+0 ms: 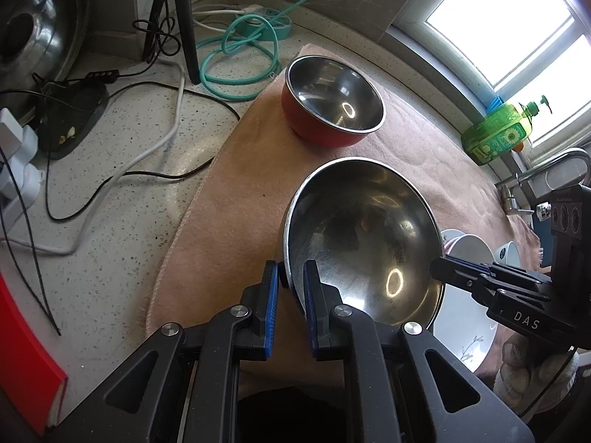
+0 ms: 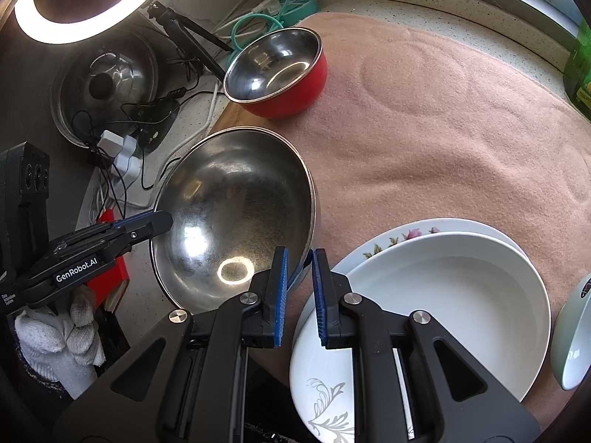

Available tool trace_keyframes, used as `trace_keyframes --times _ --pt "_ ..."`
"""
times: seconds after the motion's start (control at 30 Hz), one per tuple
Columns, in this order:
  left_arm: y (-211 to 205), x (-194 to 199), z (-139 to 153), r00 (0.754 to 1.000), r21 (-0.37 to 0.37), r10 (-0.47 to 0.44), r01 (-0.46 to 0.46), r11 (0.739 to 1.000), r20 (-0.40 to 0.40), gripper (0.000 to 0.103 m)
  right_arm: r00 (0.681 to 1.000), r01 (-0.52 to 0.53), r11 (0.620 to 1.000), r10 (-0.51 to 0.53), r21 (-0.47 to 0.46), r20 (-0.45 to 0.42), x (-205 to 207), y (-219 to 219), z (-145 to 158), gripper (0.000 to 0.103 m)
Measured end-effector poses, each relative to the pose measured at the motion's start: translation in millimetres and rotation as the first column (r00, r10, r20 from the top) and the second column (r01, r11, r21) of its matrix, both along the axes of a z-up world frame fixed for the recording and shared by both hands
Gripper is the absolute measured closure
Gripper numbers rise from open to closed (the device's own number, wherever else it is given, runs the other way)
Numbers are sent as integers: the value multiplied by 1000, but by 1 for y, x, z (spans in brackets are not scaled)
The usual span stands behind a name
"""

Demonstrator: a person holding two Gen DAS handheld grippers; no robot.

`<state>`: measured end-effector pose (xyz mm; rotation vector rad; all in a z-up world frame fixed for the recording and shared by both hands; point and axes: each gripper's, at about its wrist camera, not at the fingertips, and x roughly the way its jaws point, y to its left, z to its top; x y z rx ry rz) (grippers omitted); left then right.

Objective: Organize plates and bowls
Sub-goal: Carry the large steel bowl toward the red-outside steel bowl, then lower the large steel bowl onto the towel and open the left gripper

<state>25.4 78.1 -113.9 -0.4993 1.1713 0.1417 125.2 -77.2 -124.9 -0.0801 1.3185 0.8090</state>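
A large steel bowl hangs tilted just above the pink towel. My left gripper is shut on its left rim, one blue pad inside and one outside. My right gripper is shut on the opposite rim and shows from the side in the left wrist view. A smaller red bowl with a steel inside stands upright on the towel's far end. Stacked white plates lie on the towel beside the steel bowl.
Cables, a teal power strip, a tripod leg and a pot lid crowd the counter left of the towel. A green soap bottle and a tap stand by the window. A pale cup lies at the right.
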Motion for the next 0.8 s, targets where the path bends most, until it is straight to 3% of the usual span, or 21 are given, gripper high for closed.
trace_keyframes --times 0.33,0.7,0.73,0.77,0.8 --pt "0 0 -4 1000 -8 -9 9 1000 -17 91 1000 -18 1000 18 2 -8 0 1 -2 89" --pt "-3 -2 6 1000 63 -14 14 998 -5 90 999 -7 1000 7 -1 43 1 -2 9 89" --pt "-3 -1 9 1000 80 -12 13 997 -2 89 999 -7 1000 7 0 50 2 -3 12 87" --pt "-4 -1 12 1000 95 -13 13 995 4 82 998 -5 1000 5 0 58 2 -3 15 86" --pt "-4 -2 15 1000 113 -12 11 994 12 70 998 -3 1000 2 4 70 3 -4 18 77"
